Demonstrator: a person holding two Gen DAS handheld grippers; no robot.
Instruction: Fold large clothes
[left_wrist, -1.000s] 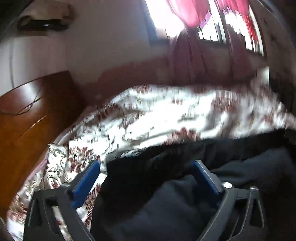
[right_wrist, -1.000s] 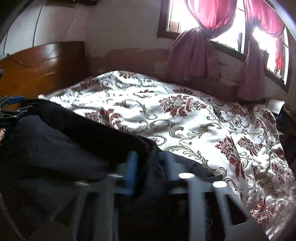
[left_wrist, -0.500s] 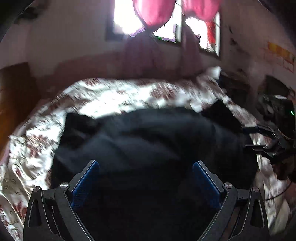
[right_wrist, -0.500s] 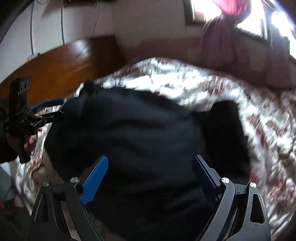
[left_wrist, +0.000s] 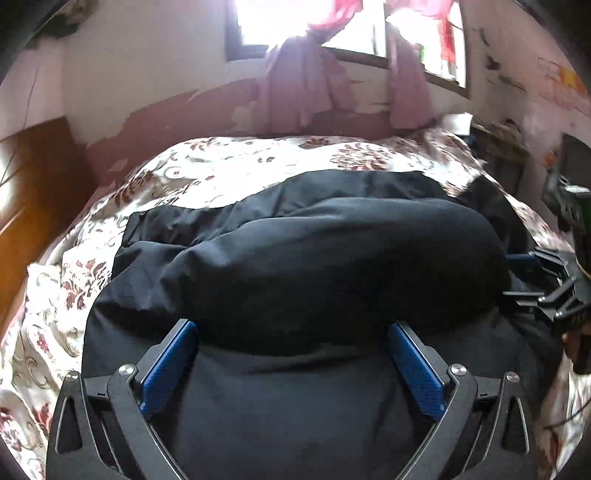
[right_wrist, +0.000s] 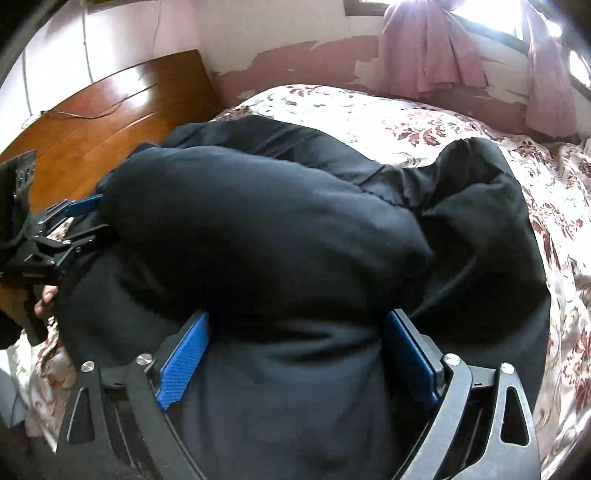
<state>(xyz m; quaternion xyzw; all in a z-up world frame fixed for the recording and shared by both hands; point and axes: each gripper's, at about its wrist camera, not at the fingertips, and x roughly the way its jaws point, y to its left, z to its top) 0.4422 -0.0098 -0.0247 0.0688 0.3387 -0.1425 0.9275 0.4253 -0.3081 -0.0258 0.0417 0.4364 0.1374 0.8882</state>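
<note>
Both tools, left tool (left_wrist: 291, 363) and right tool (right_wrist: 295, 354), gape empty above the puffy black padded coat (left_wrist: 332, 251) doubled on the floral-quilted bed (left_wrist: 229, 162), the right's jaws just widened, probably letting the fold settle.

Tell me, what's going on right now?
Left gripper open, right gripper just opened, both over the dark garment. Garment bunched on the floral bedspread. Nothing blocking.

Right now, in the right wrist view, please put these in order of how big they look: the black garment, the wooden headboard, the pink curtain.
1. black garment, it fills most of the view, though it is nearest the camera.
2. wooden headboard.
3. pink curtain, slightly smaller; it is farthest and cut off at the top, so this last ranking is unsure.
</note>
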